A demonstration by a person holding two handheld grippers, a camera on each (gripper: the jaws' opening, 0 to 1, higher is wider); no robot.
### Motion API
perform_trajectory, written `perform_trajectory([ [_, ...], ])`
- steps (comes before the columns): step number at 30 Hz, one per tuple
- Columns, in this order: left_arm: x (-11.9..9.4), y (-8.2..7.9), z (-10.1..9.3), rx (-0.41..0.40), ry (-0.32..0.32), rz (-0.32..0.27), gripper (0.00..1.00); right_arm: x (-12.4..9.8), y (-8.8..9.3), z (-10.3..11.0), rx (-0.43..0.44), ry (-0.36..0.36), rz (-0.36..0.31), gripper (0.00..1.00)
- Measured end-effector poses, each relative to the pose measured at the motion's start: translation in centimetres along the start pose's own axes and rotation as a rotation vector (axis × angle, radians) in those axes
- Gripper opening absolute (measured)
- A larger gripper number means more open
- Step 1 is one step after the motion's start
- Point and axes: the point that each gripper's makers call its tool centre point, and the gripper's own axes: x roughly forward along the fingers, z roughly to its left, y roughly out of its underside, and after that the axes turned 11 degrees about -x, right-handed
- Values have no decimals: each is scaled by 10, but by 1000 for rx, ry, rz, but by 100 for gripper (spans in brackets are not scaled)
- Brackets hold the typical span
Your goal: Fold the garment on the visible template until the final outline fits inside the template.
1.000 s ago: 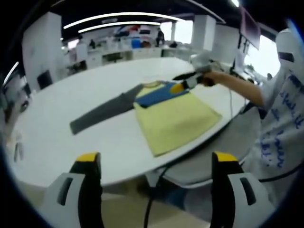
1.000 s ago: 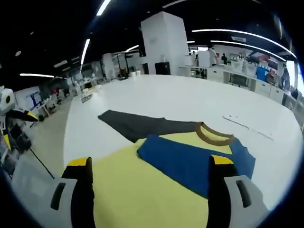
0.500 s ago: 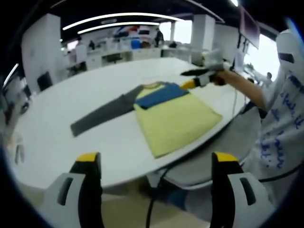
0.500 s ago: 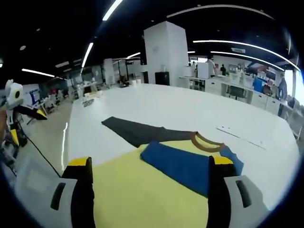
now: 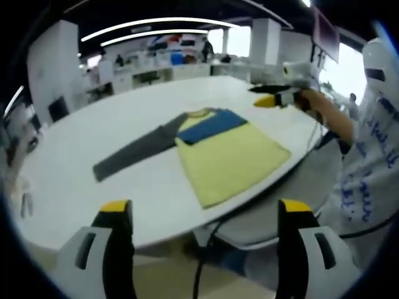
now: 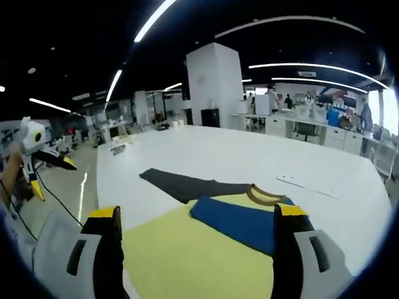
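A big white table [image 5: 75,168] takes up most of the room's near side, round-edged, with desks and ceiling light strips far behind it. On it lies the garment [image 5: 212,146], spread flat toward the table's 3 o'clock side in the left gripper view: a yellow body, a blue sleeve folded across the chest just below the tan collar, and 1 dark grey sleeve [image 5: 134,149] stretched straight out toward 9 o'clock. No template outline can be made out on the tabletop.

At 3 o'clock stands a person in a white shirt [image 5: 368,168] with blue handwriting on it, too blurred to read.

The right gripper [image 5: 274,98] hangs above the table past the collar, at 1 o'clock, with nothing in it. The left gripper [image 5: 206,215] sits off the table's near edge, its 2 yellow-tipped jaws wide apart and empty.

In the right gripper view, that gripper's jaws also stand wide apart over the yellow cloth.
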Motion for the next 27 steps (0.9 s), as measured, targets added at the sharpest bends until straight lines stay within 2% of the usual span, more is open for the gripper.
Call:
perform_trajectory([
  [2, 0, 1, -2, 4, 6, 3, 93, -3, 1, 4, 35, -14, -7, 100],
  [8, -2, 2, 0, -3, -3, 0, 93, -16, 2, 16, 32, -10, 1, 100],
  [15, -4, 5, 0, -12, -15, 3, 94, -33, 4, 21, 48, 6, -7, 100],
  [18, -4, 5, -1, -9, -16, 4, 94, -40, 7, 24, 45, 11, 14, 100],
  [27, -5, 3, -5, -1, -19, -10, 96, -60, 11, 25, 44, 31, 24, 100],
])
